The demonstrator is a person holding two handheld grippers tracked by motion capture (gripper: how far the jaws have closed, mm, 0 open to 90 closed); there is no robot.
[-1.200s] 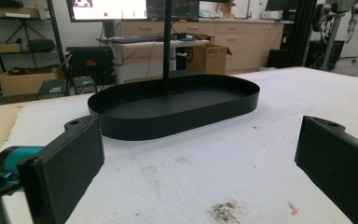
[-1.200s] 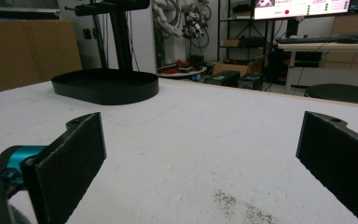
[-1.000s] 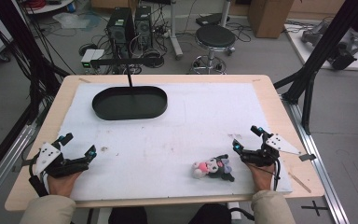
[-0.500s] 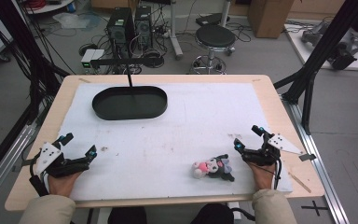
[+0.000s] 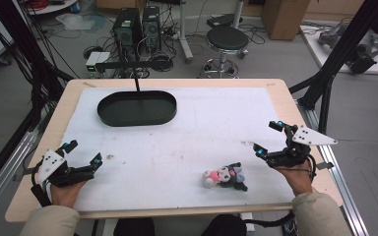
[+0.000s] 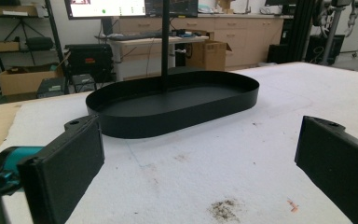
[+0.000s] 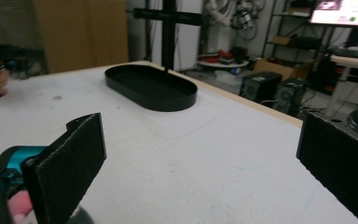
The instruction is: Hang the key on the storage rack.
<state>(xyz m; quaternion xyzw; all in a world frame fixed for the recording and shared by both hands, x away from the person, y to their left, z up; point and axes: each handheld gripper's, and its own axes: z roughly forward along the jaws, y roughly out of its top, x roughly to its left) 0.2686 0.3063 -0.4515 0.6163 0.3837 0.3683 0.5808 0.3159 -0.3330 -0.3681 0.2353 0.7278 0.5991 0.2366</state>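
Soft toy [image 5: 225, 176] lying on the white mat [image 5: 202, 132] near the front edge of the tabletop [image 5: 275, 86], long axis roughly left to right, pink end toward the left. Located just left of and slightly nearer than the right gripper [image 5: 268, 140]; well apart from the left gripper [image 5: 82, 153]. Both sets of jaws wide open, holding nothing. Black oval tray [image 5: 137, 108] empty at the far left. Likely pickup by the nearer right gripper.
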